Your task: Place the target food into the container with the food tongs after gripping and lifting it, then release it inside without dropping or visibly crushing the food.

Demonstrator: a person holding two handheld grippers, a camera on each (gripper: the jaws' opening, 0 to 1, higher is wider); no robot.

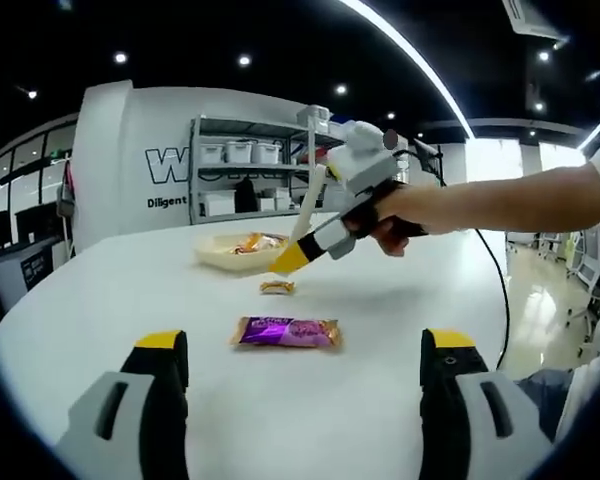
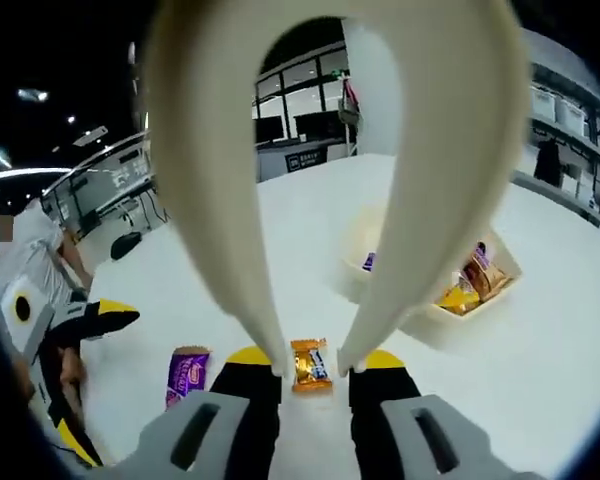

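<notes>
White and broad, the desk (image 1: 130, 300) carries everything here. Toward its far side in the left gripper view sits a shallow cream container (image 1: 242, 252) with a few wrapped snacks already in it; the right gripper view shows the same container (image 2: 435, 300) to the right of the tongs. The right hand-held gripper (image 1: 298, 254), held by a person's hand (image 1: 395, 222), is clenched on a pair of cream food tongs (image 2: 320, 150), whose two arms arch up and come down on either side of the small orange-wrapped candy (image 2: 310, 364). That candy (image 1: 277, 286) lies on the desk just in front of the container, between the tong tips; whether the tips touch it cannot be told. A purple snack packet (image 1: 286, 331) lies nearer, apart from the candy. The left hand-held gripper (image 1: 305, 365) is released, its jaws spread wide and holding nothing.
</notes>
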